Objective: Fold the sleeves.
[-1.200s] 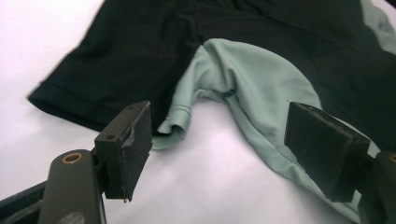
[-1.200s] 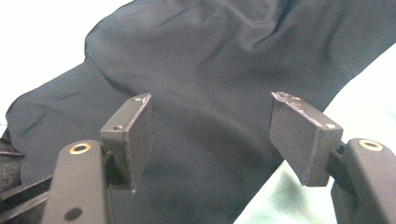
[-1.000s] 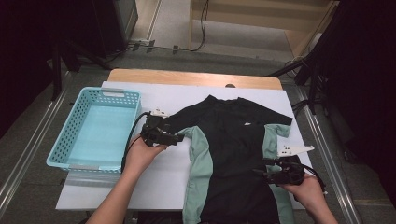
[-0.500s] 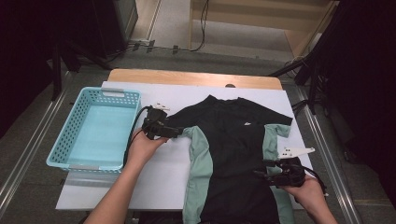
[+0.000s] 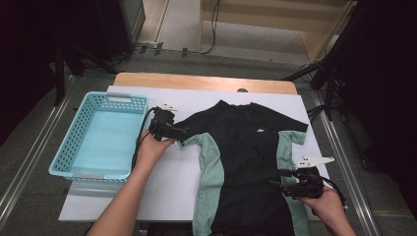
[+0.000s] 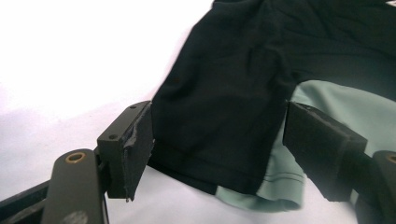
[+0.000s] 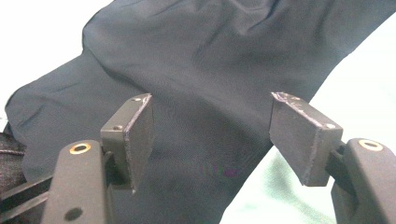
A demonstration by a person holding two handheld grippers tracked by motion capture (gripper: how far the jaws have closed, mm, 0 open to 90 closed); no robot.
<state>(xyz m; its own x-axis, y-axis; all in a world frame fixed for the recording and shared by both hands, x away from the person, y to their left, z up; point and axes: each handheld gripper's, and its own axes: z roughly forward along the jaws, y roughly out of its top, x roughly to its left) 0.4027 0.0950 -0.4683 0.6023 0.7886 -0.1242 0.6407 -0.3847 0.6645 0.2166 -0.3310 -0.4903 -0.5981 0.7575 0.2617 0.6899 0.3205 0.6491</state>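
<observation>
Left tool [image 5: 183,131] wide, straddling sleeve hem [image 6: 219,172] of shirt [image 5: 246,147], centre frame, pre-grasp. Right tool [image 5: 275,183] wide over lower body, likely to fold.

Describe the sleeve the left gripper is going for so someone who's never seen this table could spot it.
On the white table, right of the light blue basket, lies a black shirt. Its sleeve sits between the open left gripper jaws: black with a pale green underside, nearest the basket.
</observation>
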